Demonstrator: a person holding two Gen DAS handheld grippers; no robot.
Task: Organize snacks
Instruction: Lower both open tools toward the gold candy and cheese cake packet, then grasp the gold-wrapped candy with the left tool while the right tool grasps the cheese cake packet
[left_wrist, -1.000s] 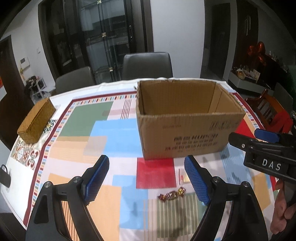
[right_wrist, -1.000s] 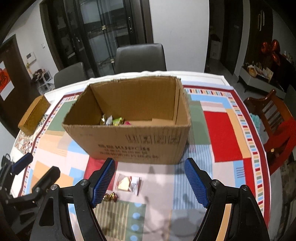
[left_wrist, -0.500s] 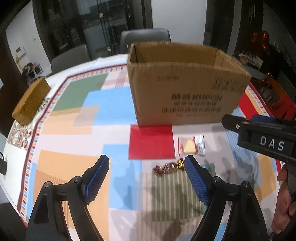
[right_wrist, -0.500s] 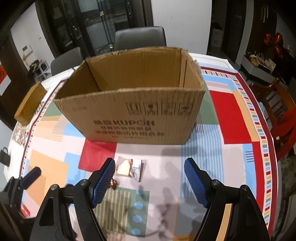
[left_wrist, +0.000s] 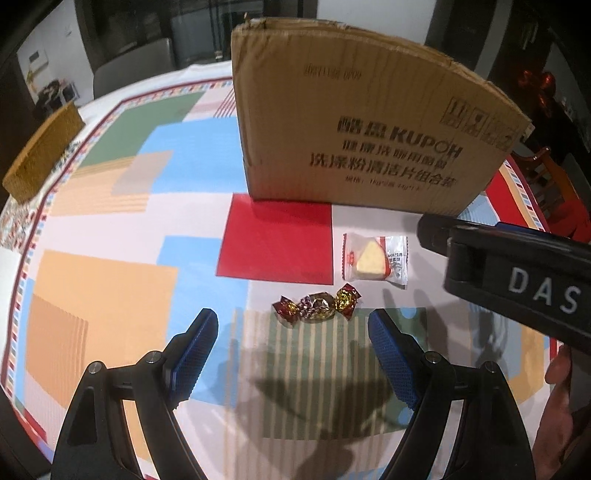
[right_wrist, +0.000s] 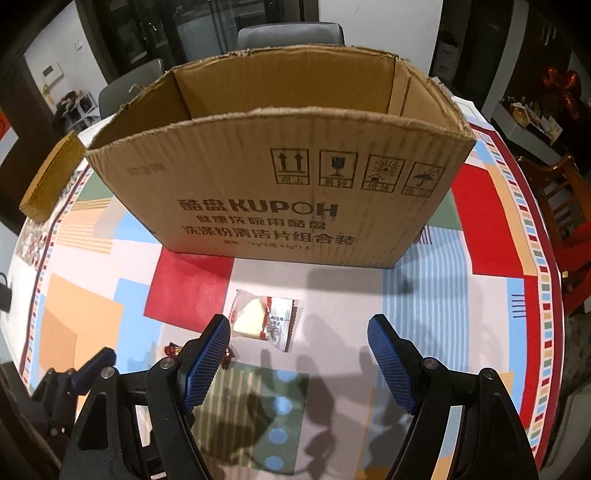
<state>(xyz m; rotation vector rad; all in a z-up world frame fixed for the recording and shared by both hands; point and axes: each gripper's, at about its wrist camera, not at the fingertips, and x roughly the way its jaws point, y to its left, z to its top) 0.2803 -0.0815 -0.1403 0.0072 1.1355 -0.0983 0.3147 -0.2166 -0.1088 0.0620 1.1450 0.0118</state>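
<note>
Two snacks lie on the table (left_wrist: 122, 229) in front of a cardboard box (left_wrist: 354, 122). The nearer one is a foil-wrapped candy (left_wrist: 317, 303) in red and gold, resting on a striped green patch of the patterned tablecloth. Just beyond it, slightly to the right and not touching it, lies a clear packet (left_wrist: 375, 258) holding a pale wedge-shaped piece, with red print on the wrapper; it sits beside a red square of the cloth, between the candy and the box wall.

The left gripper (left_wrist: 293, 354) hovers low over the table with its blue fingers (left_wrist: 194, 356) spread wide and nothing between them; the candy sits just ahead of the gap. The right gripper (right_wrist: 299, 360) also has its fingers spread wide and empty, with the clear packet (right_wrist: 264, 322) just ahead of its left finger (right_wrist: 205, 363), whose tip overlaps the packet's edge in the right wrist view. That finger hides most of the candy there.

The box is open at the top; its contents cannot be seen. A woven tan box (left_wrist: 42, 147) sits well apart at the table's far left edge.
</note>
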